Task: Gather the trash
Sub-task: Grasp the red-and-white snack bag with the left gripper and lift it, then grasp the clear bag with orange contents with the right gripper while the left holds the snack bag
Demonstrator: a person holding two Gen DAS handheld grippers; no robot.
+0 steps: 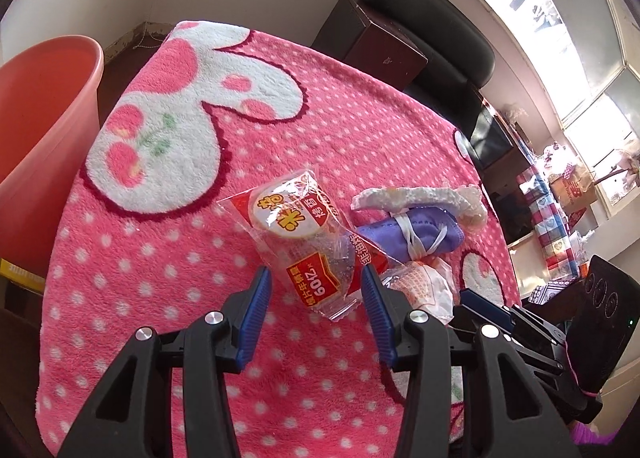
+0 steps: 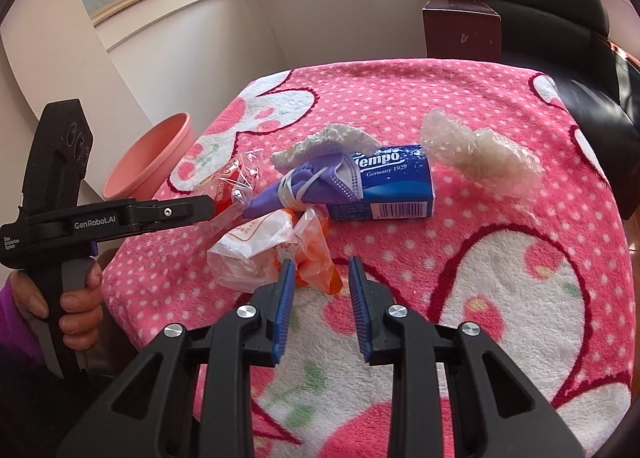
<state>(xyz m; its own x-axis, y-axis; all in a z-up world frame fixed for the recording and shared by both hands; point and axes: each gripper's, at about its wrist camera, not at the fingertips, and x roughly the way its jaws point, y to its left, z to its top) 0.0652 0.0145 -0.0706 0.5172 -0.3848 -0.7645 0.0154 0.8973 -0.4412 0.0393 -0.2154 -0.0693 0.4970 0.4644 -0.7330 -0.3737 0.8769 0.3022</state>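
A clear and red snack wrapper point(image 1: 308, 242) lies on the pink dotted blanket point(image 1: 168, 258). My left gripper point(image 1: 316, 282) is open, and the wrapper's near end sits between its blue pads. From the right wrist view, that same gripper's finger point(image 2: 176, 213) reaches the wrapper point(image 2: 236, 181). My right gripper point(image 2: 320, 274) is open around the tip of an orange and white plastic bag point(image 2: 264, 246), with a gap at its right pad. Beyond the bag lie a rolled purple face mask point(image 2: 316, 185), a blue tissue pack point(image 2: 396, 185), a white foam strip point(image 2: 328, 139) and crumpled bubble wrap point(image 2: 480, 157).
A pink bin point(image 1: 44, 117) stands beside the table's left edge. A dark red box point(image 2: 460, 25) and a black chair point(image 2: 560, 37) stand behind the far edge. A person's hand point(image 2: 76, 306) holds the left gripper's handle. Cluttered shelves point(image 1: 560, 209) line the window side.
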